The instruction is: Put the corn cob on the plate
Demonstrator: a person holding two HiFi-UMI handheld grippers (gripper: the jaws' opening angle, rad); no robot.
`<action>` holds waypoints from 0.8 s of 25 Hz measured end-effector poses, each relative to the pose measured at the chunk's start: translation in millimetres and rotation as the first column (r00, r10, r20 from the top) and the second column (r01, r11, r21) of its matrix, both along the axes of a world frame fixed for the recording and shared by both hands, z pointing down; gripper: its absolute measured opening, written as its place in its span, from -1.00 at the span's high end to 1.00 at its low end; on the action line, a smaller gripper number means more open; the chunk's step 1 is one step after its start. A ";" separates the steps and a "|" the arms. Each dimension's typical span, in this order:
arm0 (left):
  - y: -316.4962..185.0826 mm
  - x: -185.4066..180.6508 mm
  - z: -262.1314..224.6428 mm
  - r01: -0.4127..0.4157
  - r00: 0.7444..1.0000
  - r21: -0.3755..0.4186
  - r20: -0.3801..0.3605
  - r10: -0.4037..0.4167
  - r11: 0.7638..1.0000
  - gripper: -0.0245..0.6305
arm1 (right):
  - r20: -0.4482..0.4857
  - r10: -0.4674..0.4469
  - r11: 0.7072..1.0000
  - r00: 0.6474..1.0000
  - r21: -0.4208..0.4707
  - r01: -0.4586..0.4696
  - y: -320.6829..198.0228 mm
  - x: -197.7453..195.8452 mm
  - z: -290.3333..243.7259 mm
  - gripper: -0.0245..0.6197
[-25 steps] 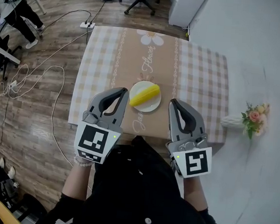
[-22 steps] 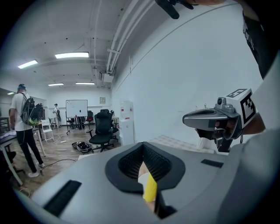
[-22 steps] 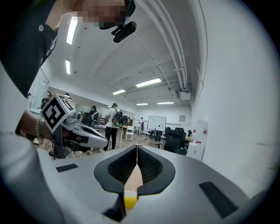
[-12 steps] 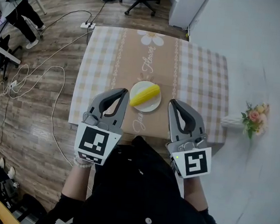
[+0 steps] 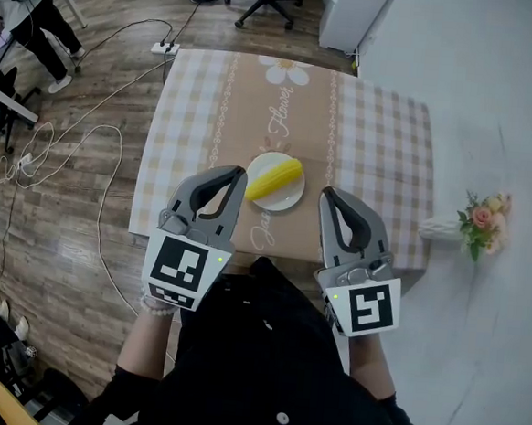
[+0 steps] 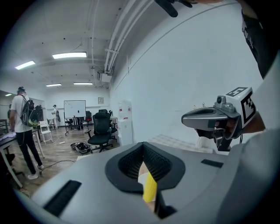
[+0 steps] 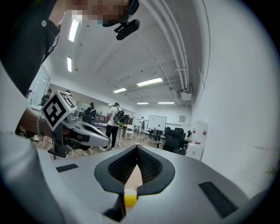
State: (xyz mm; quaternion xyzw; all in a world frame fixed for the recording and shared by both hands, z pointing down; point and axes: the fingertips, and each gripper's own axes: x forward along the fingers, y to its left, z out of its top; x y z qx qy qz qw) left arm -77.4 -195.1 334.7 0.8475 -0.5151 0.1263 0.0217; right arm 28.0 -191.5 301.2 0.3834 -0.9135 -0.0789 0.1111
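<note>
Head view: corn cob (image 5: 275,179) lies on the plate (image 5: 290,202), just ahead of and between our tongs. Left tongs (image 5: 238,179) and right tongs (image 5: 326,196) are fully closed and empty, at the desk's (image 5: 381,152) near edge. We judge placement done; next move is only to keep clear.

Open office: whiteboard (image 6: 75,108), swivel chairs (image 6: 101,131)

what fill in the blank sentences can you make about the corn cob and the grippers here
1. The corn cob lies on a white ____.
2. The left gripper and the right gripper both have jaws that are ____.
3. In the head view, the flower bouquet lies to the ____ of the table.
Missing words: plate; shut; right.
</note>
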 end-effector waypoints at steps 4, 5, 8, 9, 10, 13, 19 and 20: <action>-1.1 2.9 1.1 -0.006 1.000 -0.004 -0.001 0.006 1.000 0.88 | -0.001 0.013 1.000 1.000 0.000 -0.013 -1.2 4.2 1.4 0.80; -1.3 3.7 1.3 -0.008 1.000 -0.005 -0.001 0.008 1.000 0.88 | -0.003 0.014 1.000 1.000 0.004 -0.014 -1.5 4.6 1.2 0.80; -1.8 5.7 0.8 -0.017 1.000 -0.006 0.003 0.017 1.000 0.88 | -0.004 0.021 1.000 1.000 0.009 -0.021 -1.7 5.7 -0.1 0.80; -1.8 6.5 0.4 -0.019 1.000 -0.005 0.004 0.019 1.000 0.88 | -0.005 0.022 1.000 1.000 0.009 -0.022 -1.5 6.0 -0.6 0.80; -1.6 7.3 0.0 -0.021 1.000 -0.004 0.004 0.021 1.000 0.88 | -0.005 0.024 1.000 1.000 0.010 -0.024 -1.3 6.6 -1.1 0.80; -0.9 9.2 -0.6 -0.026 1.000 -0.003 0.005 0.026 1.000 0.88 | -0.007 0.031 0.999 1.000 0.012 -0.031 -0.7 8.9 -1.8 0.80; 0.1 9.1 1.4 -0.027 1.000 -0.007 0.005 0.027 1.000 0.88 | -0.004 0.038 0.999 0.999 0.014 -0.038 -0.1 10.1 -1.1 0.80; 0.4 8.9 1.6 -0.027 1.000 -0.007 0.005 0.027 1.000 0.88 | -0.005 0.038 0.999 0.999 0.015 -0.038 0.1 9.8 -1.0 0.80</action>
